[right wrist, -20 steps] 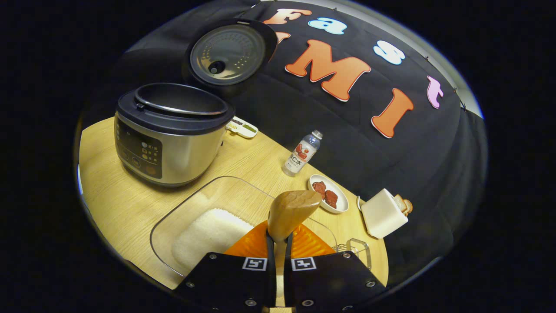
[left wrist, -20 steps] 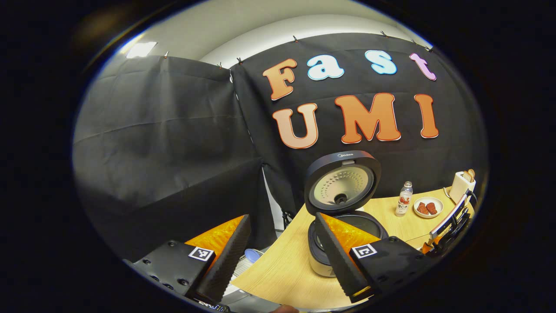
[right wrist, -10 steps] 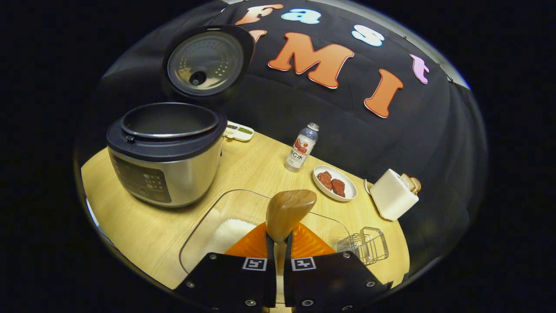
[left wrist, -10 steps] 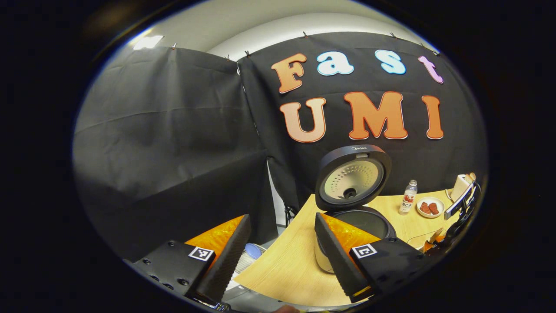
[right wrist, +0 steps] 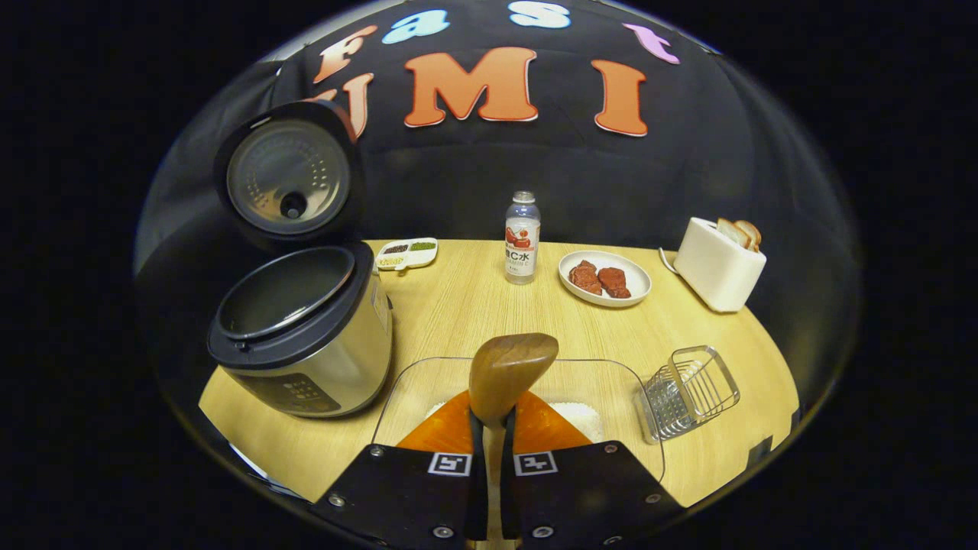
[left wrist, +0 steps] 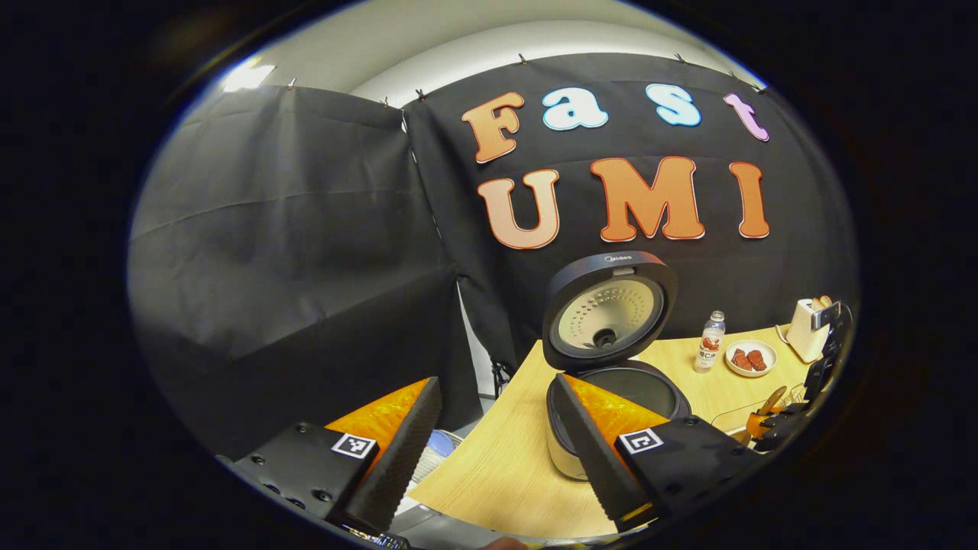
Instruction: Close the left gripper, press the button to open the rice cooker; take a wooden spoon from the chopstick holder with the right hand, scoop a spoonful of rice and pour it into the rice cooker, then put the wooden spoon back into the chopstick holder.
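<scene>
the right tool [right wrist: 493, 428] has its 2 fingers pressed narrow on the handle of the wooden spoon [right wrist: 510, 367], whose bowl stands up just ahead of the fingertips and looks empty. directly beneath and ahead of this tool is the clear glass dish [right wrist: 596, 382] with white rice [right wrist: 578, 416] showing just to the right of the fingers. the rice cooker [right wrist: 306, 336] sits ahead and to the left of the tool, its lid [right wrist: 286, 176] swung up and the inner pot bare as far as can be seen. the wire chopstick holder [right wrist: 688, 393] stands to the right of the tool, beside the dish, with nothing in it.

the left tool [left wrist: 497, 428] is held wide apart with nothing between its fingers; it hangs off the near edge of the bench [left wrist: 519, 466], with the cooker just ahead past its right finger. the far right tool shows at the edge of this view.

judging by this, the button press and the spoon pickup are done, and the step in hand is the scoop. the next move calls for tipping the spoon bowl down into the rice, drawing it through to load it, then levelling it before carrying it left to the open pot. the grip is on a slim handle, so the spoon could twist under load.
</scene>
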A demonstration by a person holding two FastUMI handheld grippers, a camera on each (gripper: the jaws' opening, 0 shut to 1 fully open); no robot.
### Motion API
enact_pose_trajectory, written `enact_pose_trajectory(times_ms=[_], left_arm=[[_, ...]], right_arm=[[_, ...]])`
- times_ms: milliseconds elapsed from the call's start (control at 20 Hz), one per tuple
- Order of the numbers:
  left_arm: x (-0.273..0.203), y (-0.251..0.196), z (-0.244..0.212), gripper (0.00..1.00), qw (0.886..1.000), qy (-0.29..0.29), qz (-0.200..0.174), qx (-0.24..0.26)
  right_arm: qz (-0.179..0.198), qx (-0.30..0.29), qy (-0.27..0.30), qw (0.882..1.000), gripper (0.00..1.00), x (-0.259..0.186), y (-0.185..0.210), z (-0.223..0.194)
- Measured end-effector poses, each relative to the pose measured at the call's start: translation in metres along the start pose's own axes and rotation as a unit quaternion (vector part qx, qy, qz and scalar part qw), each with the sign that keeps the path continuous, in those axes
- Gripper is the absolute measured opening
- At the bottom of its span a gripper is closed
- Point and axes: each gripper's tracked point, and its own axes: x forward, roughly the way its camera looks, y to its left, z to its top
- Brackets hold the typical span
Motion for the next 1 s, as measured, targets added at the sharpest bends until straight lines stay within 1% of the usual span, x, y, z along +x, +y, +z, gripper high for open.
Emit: enact_pose_trajectory(times_ms=[200,350,550,600,650,850,1000], left_arm=[[0.003,-0.006,0.001,0.92,1.000,0.005,-0.007,-0.001],[0.006,-0.014,0.004,0.92,1.000,0.005,-0.012,0.003],[0.007,-0.025,0.006,0.92,1.000,0.007,-0.020,0.010],[0.006,-0.026,0.007,1.00,1.000,0.006,-0.022,0.012],[0.007,-0.028,0.009,0.92,1.000,0.005,-0.023,0.014],[0.010,-0.038,0.015,0.92,0.999,0.005,-0.031,0.019],[0.012,-0.046,0.019,0.92,0.999,0.004,-0.037,0.025]], right_arm=[[0.020,0.059,0.009,0.998,0.06,0.004,-0.006,0.000],[0.038,0.100,0.017,0.994,0.06,0.007,-0.009,0.000],[0.050,0.133,0.022,0.990,0.06,0.011,-0.012,0.000],[0.054,0.140,0.024,0.988,0.06,0.011,-0.012,0.001],[0.057,0.147,0.024,0.987,0.06,0.011,-0.013,0.000],[0.075,0.181,0.026,0.980,0.06,0.013,-0.011,-0.004],[0.090,0.210,0.029,0.973,0.06,0.012,-0.012,0.000]])
